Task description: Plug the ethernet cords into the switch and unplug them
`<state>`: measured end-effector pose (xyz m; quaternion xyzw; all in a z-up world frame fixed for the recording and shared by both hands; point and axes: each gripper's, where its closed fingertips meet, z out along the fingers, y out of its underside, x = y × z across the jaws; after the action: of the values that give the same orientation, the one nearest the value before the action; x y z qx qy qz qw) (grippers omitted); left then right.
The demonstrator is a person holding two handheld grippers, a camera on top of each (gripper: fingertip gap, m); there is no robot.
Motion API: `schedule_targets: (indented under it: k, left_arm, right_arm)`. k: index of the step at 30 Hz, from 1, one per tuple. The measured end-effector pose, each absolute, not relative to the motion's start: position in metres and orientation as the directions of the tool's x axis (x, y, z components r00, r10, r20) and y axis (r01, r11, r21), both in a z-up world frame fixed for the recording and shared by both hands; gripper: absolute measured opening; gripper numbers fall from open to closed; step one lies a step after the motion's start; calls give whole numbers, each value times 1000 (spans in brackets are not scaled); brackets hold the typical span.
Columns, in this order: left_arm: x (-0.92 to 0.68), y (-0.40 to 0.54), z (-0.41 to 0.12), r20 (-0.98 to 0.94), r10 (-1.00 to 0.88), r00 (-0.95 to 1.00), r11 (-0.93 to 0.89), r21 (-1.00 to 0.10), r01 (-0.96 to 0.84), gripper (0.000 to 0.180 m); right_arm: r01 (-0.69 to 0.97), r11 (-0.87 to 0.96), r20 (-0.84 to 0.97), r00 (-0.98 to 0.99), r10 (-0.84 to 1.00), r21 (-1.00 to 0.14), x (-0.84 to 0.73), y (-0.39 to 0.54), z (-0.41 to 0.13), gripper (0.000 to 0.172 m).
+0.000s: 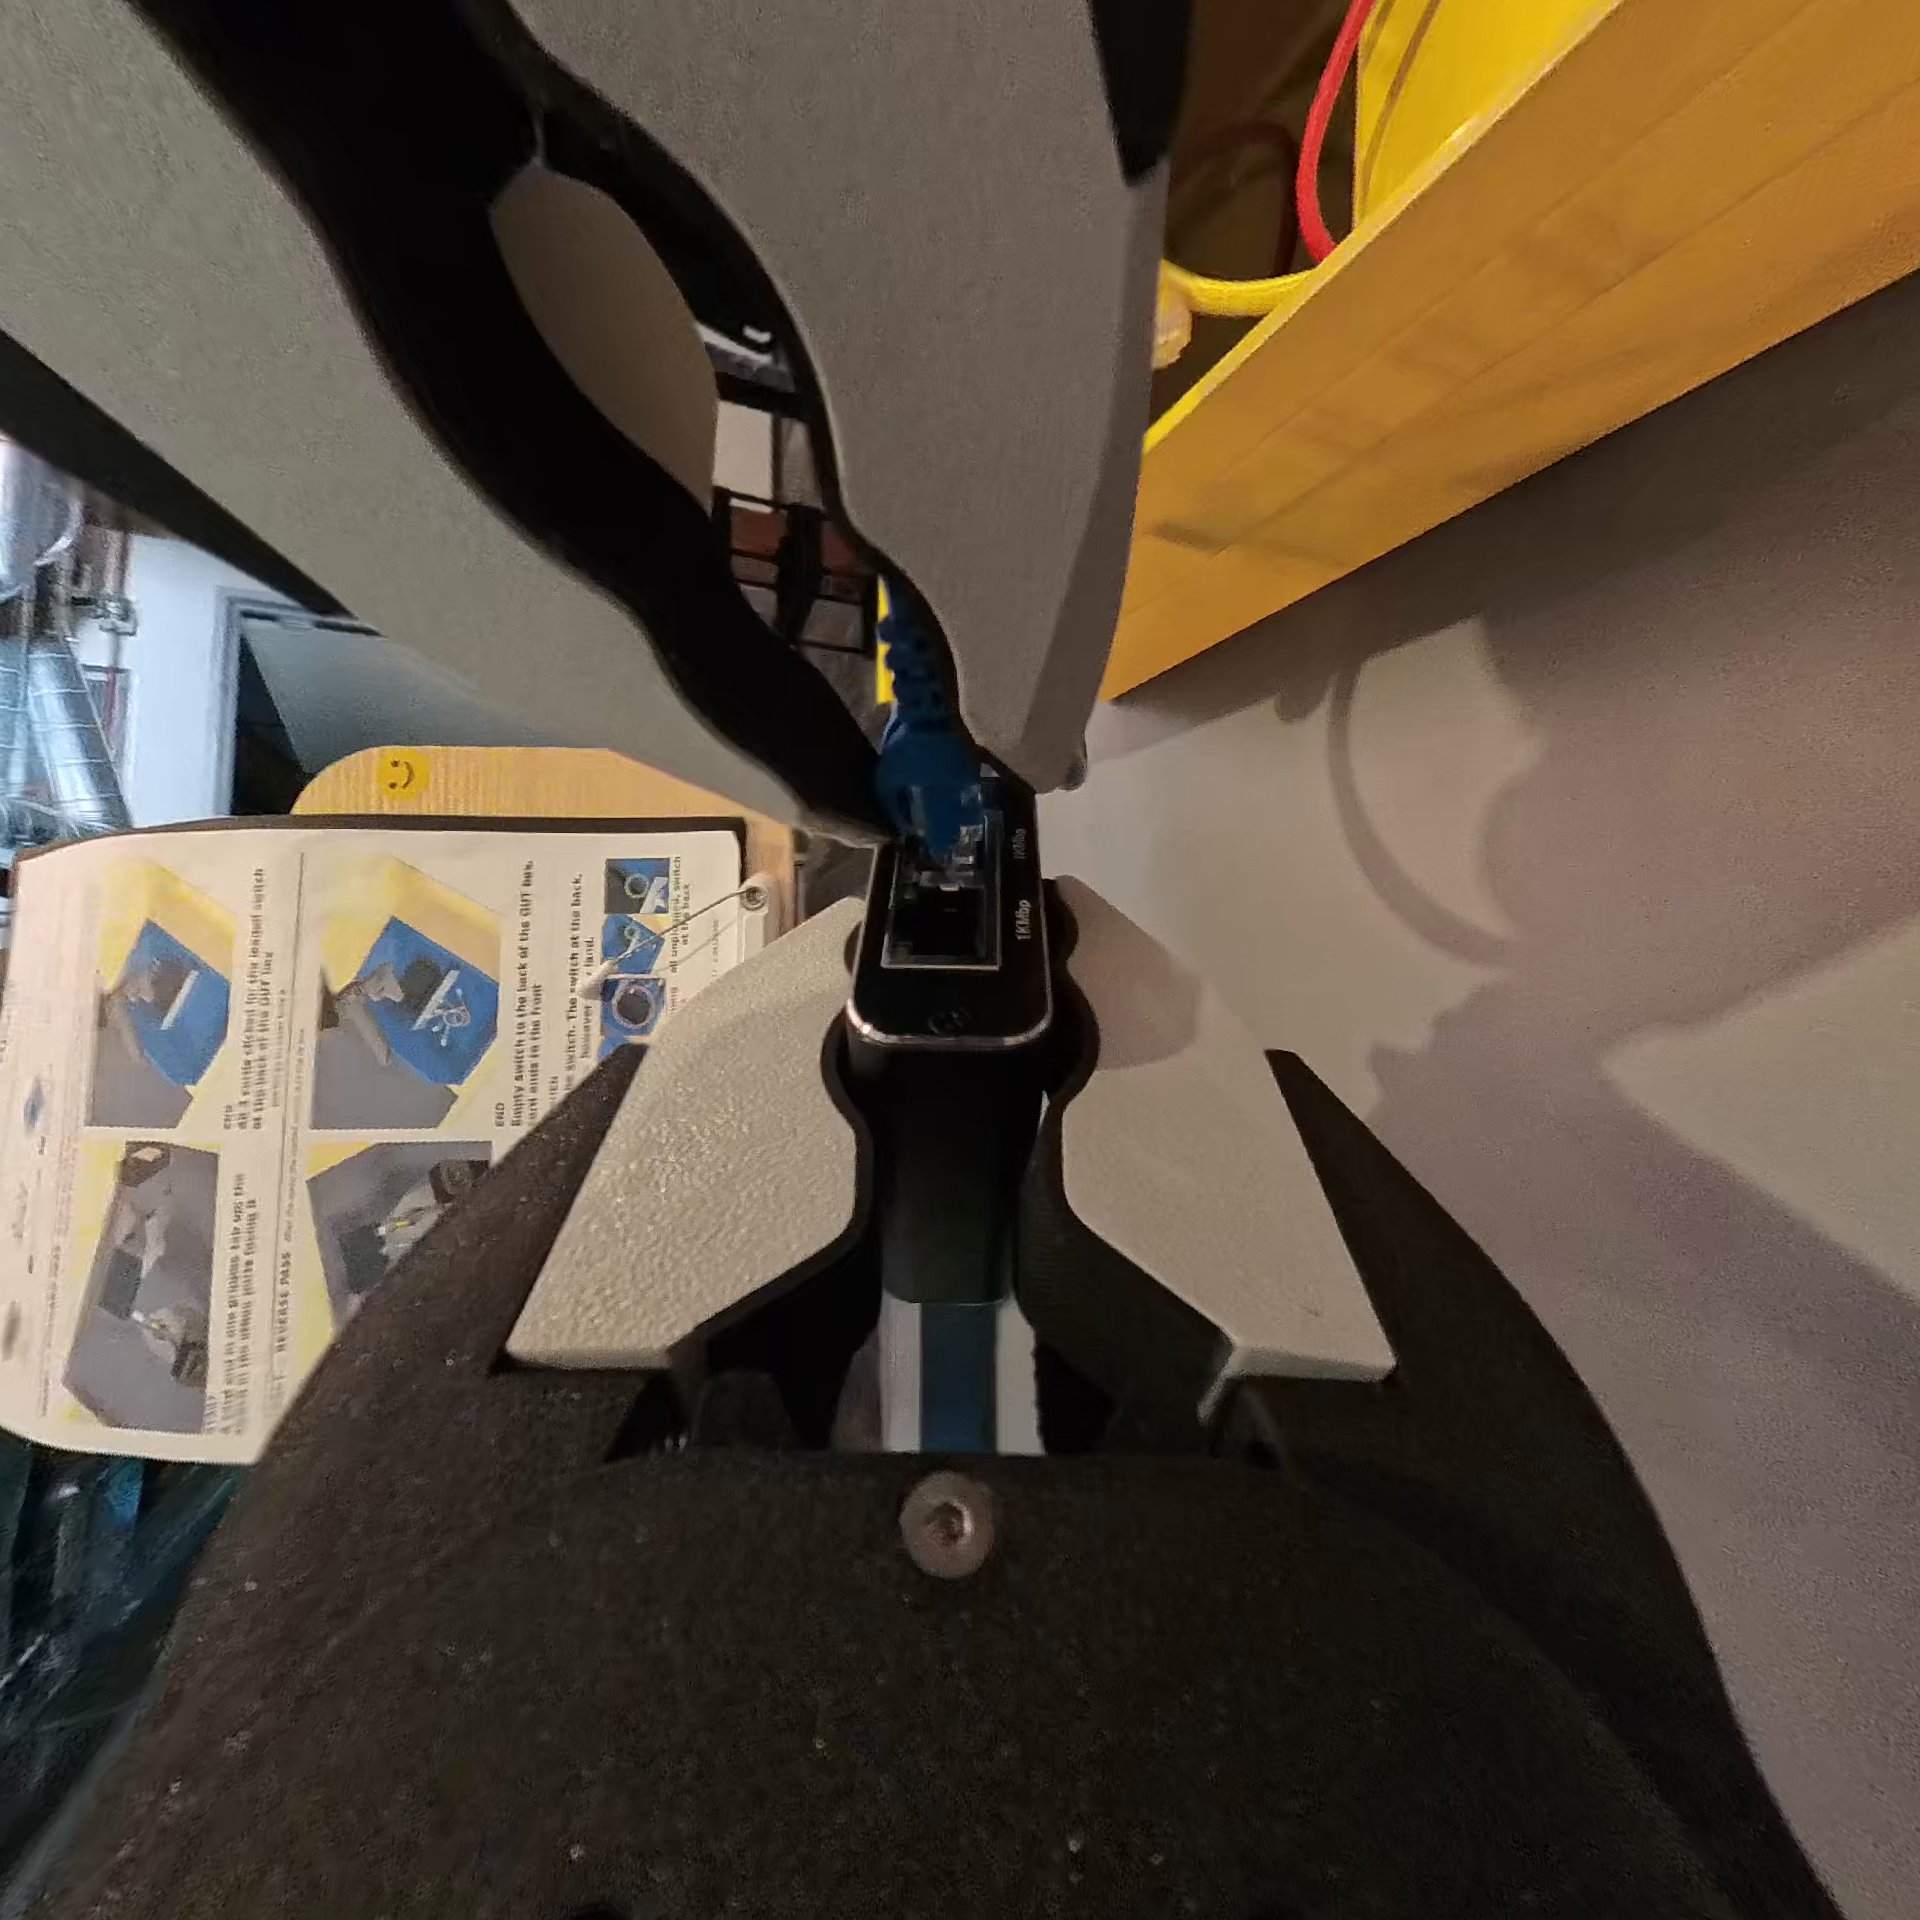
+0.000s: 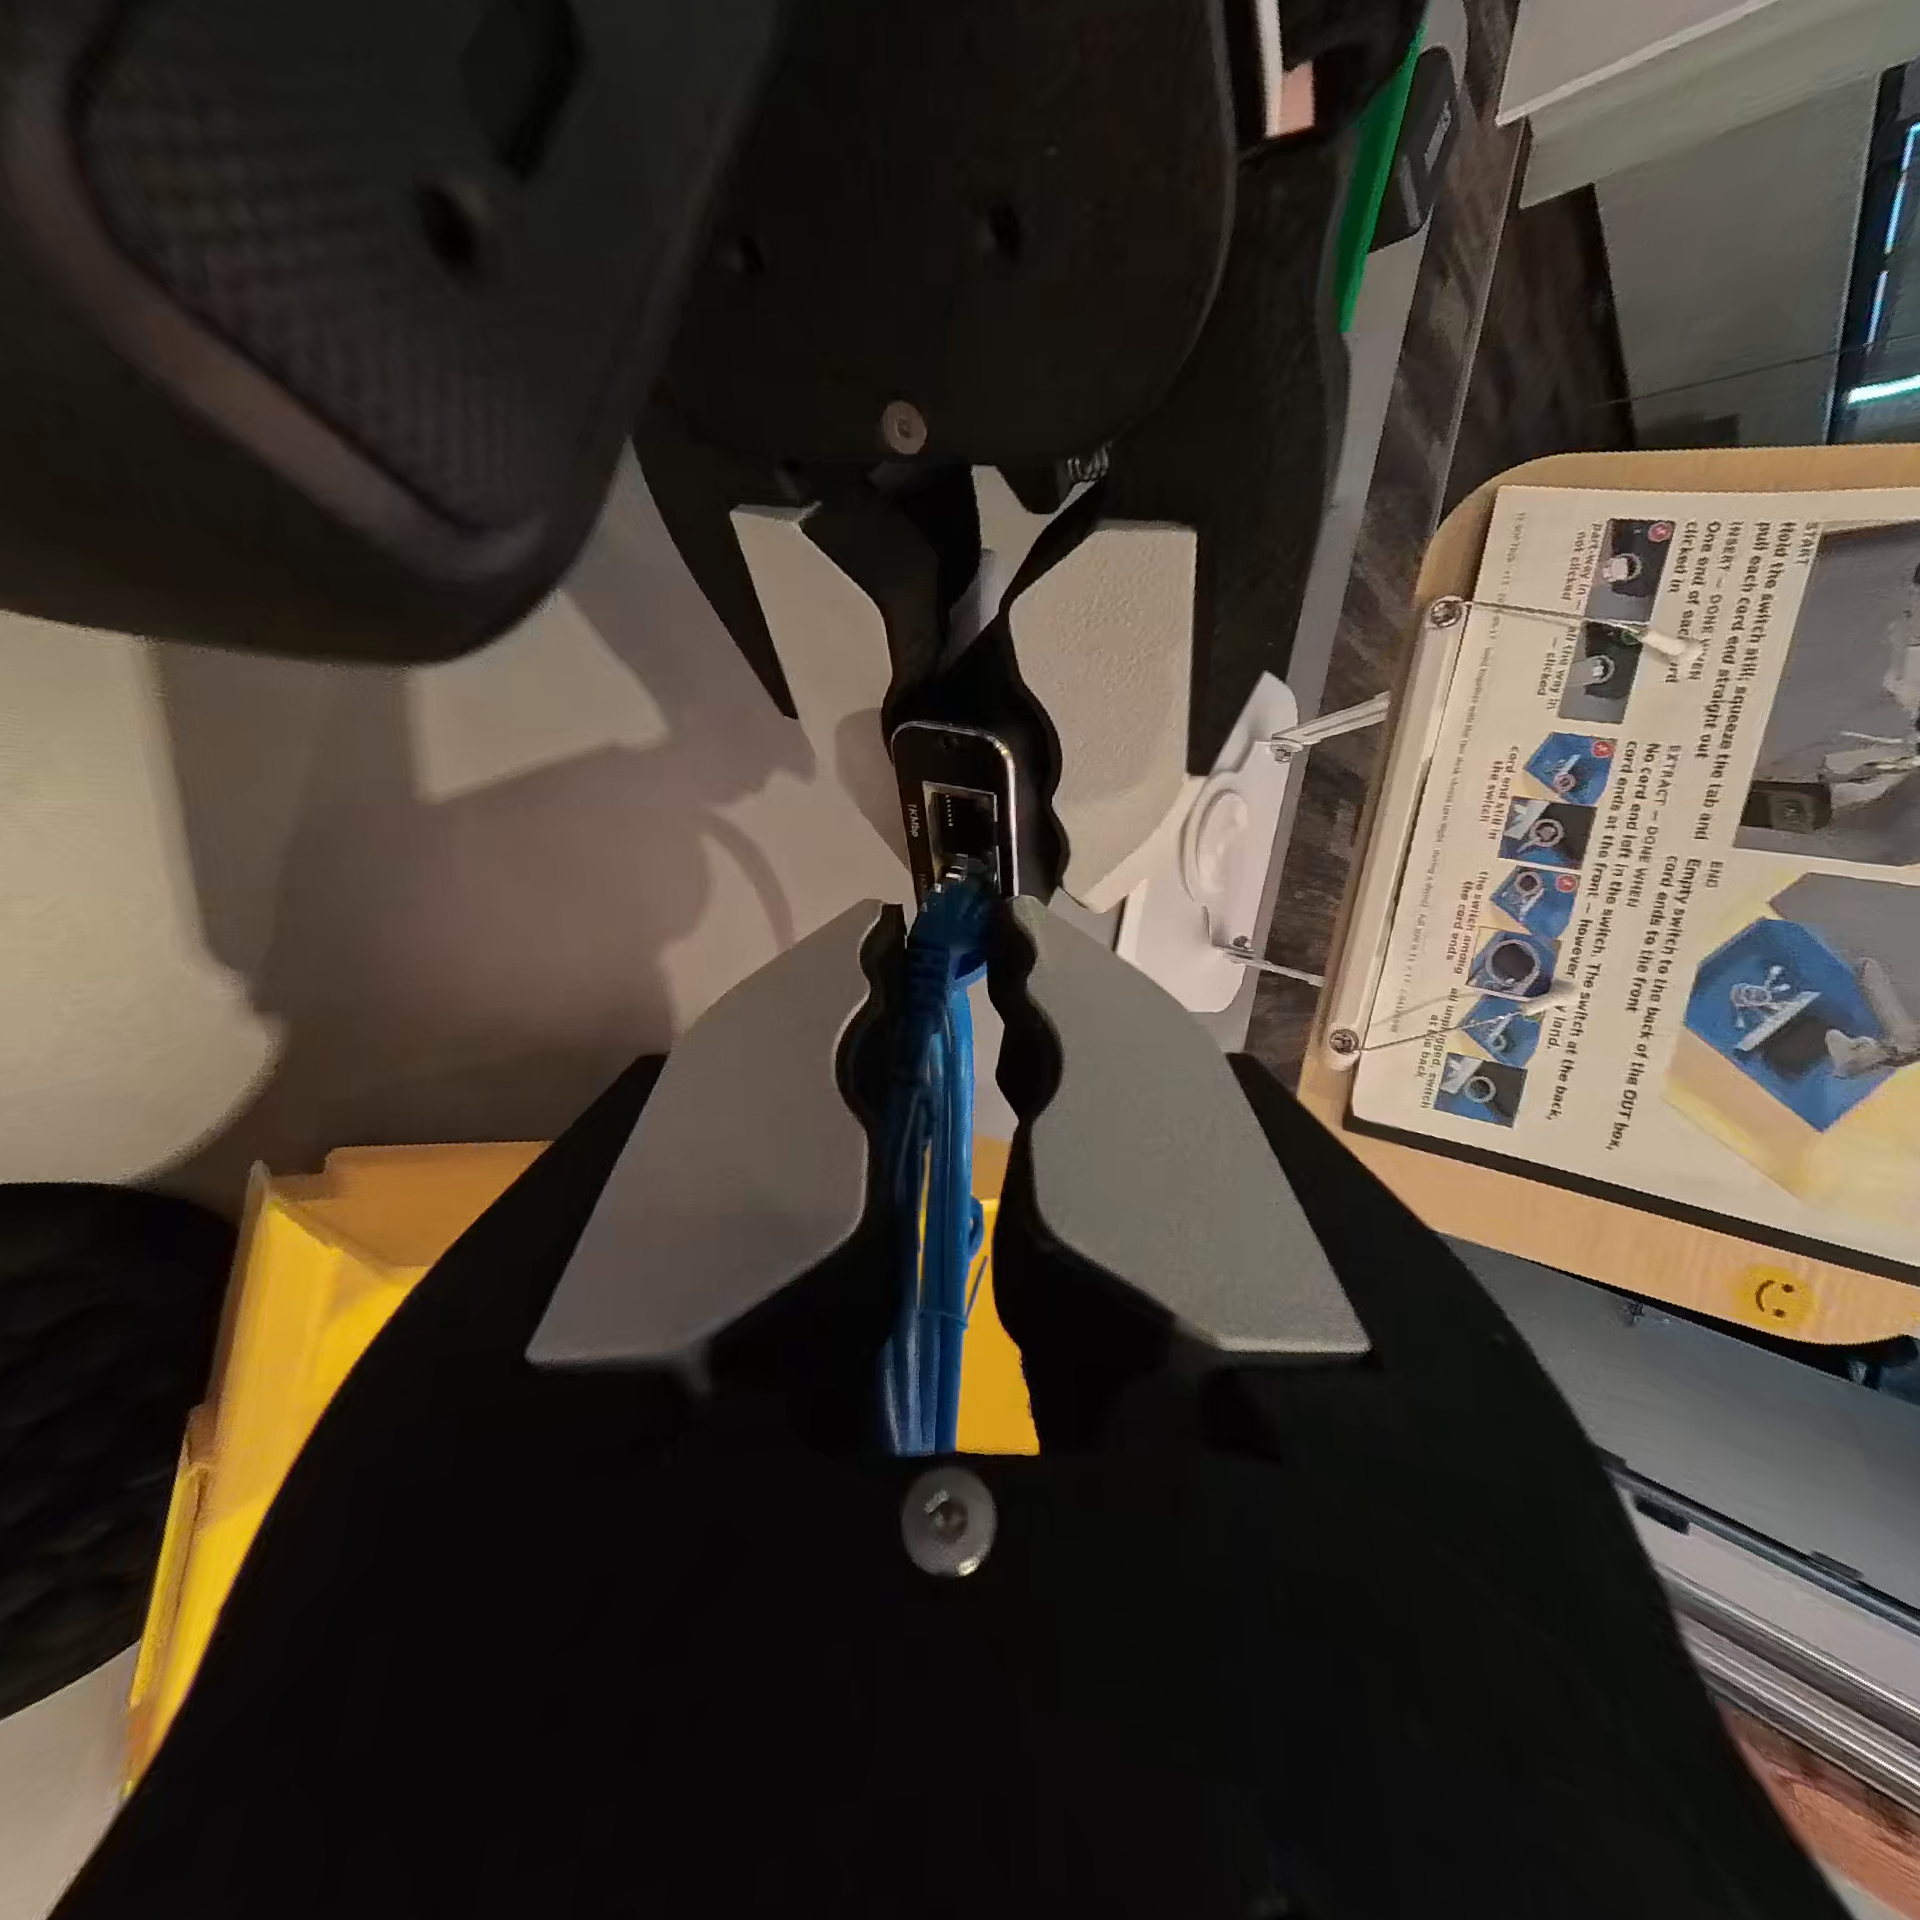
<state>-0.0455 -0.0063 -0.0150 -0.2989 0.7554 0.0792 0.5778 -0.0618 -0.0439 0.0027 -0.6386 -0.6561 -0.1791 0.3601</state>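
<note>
My left gripper [image 1: 961, 940] is shut on a small black switch [image 1: 948, 1023], its port face turned up toward the camera. One port [image 1: 940, 935] is empty. The clear plug of a blue ethernet cord [image 1: 930, 805] sits at the mouth of the other port; how deep it is in I cannot tell. My right gripper [image 2: 948, 914] is shut on that blue cord [image 2: 940, 966] just behind the plug. The switch [image 2: 961, 805] and the plug tip at its lower port also show in the right wrist view. The right gripper's grey fingers [image 1: 1029, 582] come down from above in the left wrist view.
A yellow bin [image 1: 1558, 312] with yellow and red cords stands at the upper right, and shows in the right wrist view [image 2: 312, 1299] low on the left. A printed instruction sheet on a wooden board [image 1: 312, 1039] lies to the left, [image 2: 1662, 883] to the right. The grey tabletop [image 1: 1455, 1039] lies beneath. The left gripper's tips are roughly 4 cm from the right gripper's.
</note>
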Motion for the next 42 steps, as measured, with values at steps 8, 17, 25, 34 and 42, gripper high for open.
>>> schedule_targets:
  k: [8,17,25,34,42]
  left_arm:
    - [-43,-13,-16,-909,-384,-161,808,-246,-536,27]
    - [-56,20,-13,-942,-308,-132,725,-142,-674,27]
    - [-75,23,30,-919,-393,1,731,-313,-607,26]
    - [-96,14,61,-800,-596,67,704,-561,-436,26]
    - [-106,22,63,-817,-574,55,696,-523,-492,26]
  right_arm:
    - [969,117,696,70,715,-217,-59,-50,3,17]
    - [925,147,481,44,875,-351,-73,-94,-3,14]
    - [827,322,701,116,703,-460,-84,-68,43,14]
    - [775,411,782,166,601,-480,-79,-86,81,14]
    - [693,479,743,122,658,-539,-102,-92,73,14]
